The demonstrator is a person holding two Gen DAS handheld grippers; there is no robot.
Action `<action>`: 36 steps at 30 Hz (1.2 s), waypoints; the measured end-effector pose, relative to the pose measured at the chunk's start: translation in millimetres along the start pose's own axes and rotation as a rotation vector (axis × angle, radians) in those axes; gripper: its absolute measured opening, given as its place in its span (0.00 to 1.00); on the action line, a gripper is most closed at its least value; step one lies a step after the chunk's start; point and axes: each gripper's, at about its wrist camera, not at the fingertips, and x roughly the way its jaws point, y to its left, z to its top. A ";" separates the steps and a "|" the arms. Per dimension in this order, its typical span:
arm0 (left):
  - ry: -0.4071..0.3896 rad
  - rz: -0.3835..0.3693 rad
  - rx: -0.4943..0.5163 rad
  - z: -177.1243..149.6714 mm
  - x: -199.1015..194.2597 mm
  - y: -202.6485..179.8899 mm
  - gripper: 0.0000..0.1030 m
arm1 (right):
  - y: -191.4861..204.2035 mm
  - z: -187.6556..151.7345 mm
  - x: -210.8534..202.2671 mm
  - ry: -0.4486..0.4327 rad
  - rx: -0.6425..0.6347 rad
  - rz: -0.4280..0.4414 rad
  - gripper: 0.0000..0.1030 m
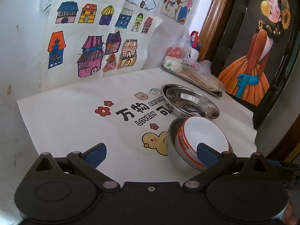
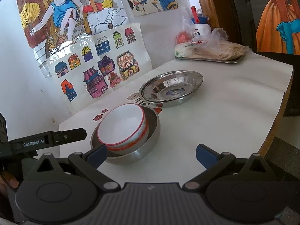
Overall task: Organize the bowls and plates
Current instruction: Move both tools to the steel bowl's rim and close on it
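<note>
A white bowl with a red rim [image 1: 204, 136] [image 2: 121, 126] sits tilted inside a steel bowl [image 1: 175, 153] [image 2: 150, 144] on the white printed cloth. Behind them lie two stacked steel plates [image 1: 189, 100] [image 2: 172, 88]. My left gripper [image 1: 151, 154] is open, its right fingertip in front of the nested bowls, with nothing between its fingers. My right gripper [image 2: 151, 154] is open too, with its left fingertip just in front of the steel bowl's near rim. The other gripper's black body [image 2: 46, 140] shows at the left of the right wrist view.
A steel tray [image 1: 195, 83] [image 2: 211, 59] with bagged food stands at the back right, a white jar [image 2: 200, 28] behind it. Children's drawings [image 1: 93, 43] cover the wall at the back left. The table's right edge [image 2: 275, 131] drops off beside a dark painted panel [image 1: 253, 56].
</note>
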 end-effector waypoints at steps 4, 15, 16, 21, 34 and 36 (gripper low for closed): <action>0.005 0.001 0.006 0.3 0.6 1.0 0.99 | 0.0 3.5 1.9 0.008 -0.007 -0.003 1.00; 0.047 -0.007 0.056 3.1 10.4 -2.4 0.99 | -1.4 15.8 12.5 0.040 -0.028 -0.039 1.00; 0.051 -0.005 0.061 3.4 11.3 -2.5 0.99 | -2.0 16.6 13.3 0.044 -0.029 -0.043 1.00; 0.068 -0.005 0.080 4.7 14.5 -2.7 0.99 | -3.5 18.8 17.4 0.058 -0.035 -0.049 1.00; 0.106 -0.008 0.089 6.6 26.4 -1.3 0.96 | -7.5 24.6 32.4 0.060 -0.015 -0.105 1.00; 0.110 -0.007 0.091 7.0 27.9 -0.8 0.96 | -8.3 24.7 34.5 0.070 -0.018 -0.115 1.00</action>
